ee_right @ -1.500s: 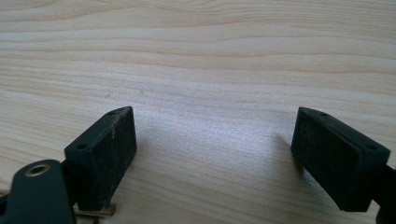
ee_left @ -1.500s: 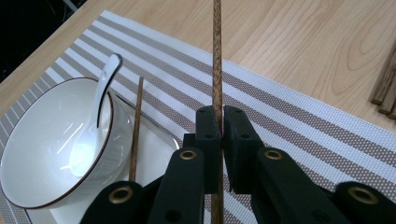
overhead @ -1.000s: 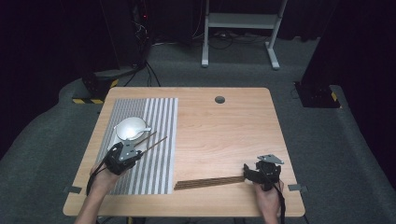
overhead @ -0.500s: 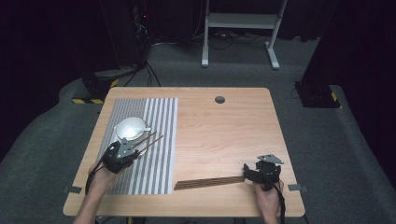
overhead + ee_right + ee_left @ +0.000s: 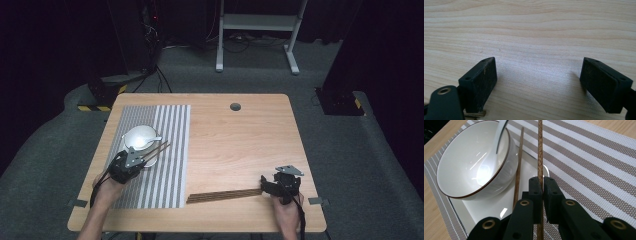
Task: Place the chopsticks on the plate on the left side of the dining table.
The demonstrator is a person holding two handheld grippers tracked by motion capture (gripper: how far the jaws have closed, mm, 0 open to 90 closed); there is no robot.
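Step in hand: a table setting was being laid; the left gripper (image 5: 540,195) was bringing one chopstick (image 5: 540,150) to the square plate (image 5: 499,207) beside the bowl (image 5: 471,162).
Left gripper: its jaws were clenched on the chopstick near its lower end, the stick running between the pads toward 12 o'clock in the left gripper view.
Second chopstick (image 5: 518,167): it lay just left of the held one, close against the bowl's wall, its near end over the plate; whether it touched the bowl cannot be told.
Bowl contents: a white spoon (image 5: 496,142) leaned inside, handle pointing to 1 o'clock.
Placemat (image 5: 170,150): striped, at 9 o'clock on the table (image 5: 240,145); bowl and plate sat toward its 10 o'clock corner.
Right gripper (image 5: 280,187): released, jaws standing wide over bare wood at 5 o'clock on the table, grasping nothing.
Dark strips (image 5: 225,195): a bundle lay from the right gripper toward 9 o'clock, ending at the placemat's edge.
Doing it well (judgement): the held stick was best lowered parallel to its mate, tips level, with the pads kept tight until it rested.
Risk (judgement): a swing toward the bowl could nudge the resting stick or knock the rim.
Release (judgement): opening slowly, then backing off along the stick's own line, would keep the pair aligned.
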